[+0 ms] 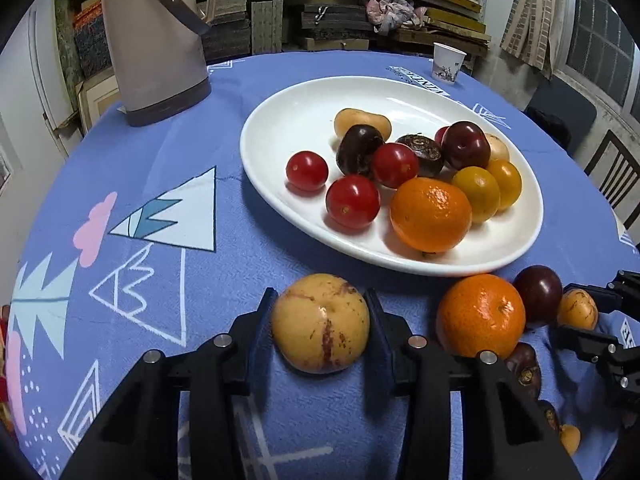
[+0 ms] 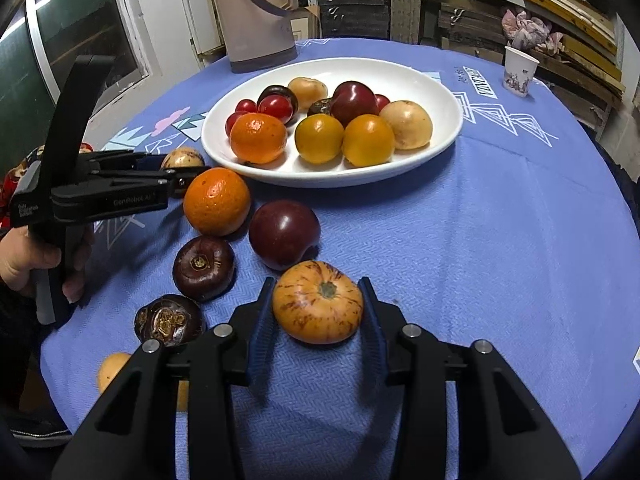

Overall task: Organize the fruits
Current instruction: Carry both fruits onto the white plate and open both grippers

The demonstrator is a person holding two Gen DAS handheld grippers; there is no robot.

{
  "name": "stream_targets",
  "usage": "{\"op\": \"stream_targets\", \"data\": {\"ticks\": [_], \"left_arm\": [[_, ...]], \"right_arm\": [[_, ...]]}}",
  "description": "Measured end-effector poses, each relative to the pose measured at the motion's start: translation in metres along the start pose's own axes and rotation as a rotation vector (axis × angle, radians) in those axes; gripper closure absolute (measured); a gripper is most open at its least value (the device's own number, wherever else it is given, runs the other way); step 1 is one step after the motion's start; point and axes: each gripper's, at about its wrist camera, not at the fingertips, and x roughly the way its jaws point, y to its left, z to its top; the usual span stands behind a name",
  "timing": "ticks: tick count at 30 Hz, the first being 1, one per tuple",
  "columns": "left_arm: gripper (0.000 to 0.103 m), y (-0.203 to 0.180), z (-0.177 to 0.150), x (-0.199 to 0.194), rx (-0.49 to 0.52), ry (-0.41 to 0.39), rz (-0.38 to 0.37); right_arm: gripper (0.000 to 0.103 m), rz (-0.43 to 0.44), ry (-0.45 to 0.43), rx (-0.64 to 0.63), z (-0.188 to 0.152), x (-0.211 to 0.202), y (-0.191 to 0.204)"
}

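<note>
Gripper (image 1: 320, 304) beside fruit-filled plate (image 1: 280, 120), possibly touching.

Two oranges (image 1: 480, 314), two yellow tomatoes (image 1: 478, 192), four red tomatoes (image 1: 352, 201), one plate (image 1: 292, 120), one cup (image 1: 448, 62) and one jug (image 1: 154, 44) are sitting on the counter (image 1: 200, 140)
</note>
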Motion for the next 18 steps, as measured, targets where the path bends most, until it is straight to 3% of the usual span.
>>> {"op": "stream_targets", "data": {"ticks": [11, 18], "left_arm": [[0.059, -0.01, 0.009, -0.053, 0.007, -0.098, -0.023], [0.059, -0.024, 0.034, -0.071, 0.034, -0.162, -0.035]], "right_arm": [[0.063, -0.016, -0.063, -0.004, 0.011, -0.025, -0.002], [0.063, -0.019, -0.144, -0.005, 0.047, -0.043, -0.01]]}}
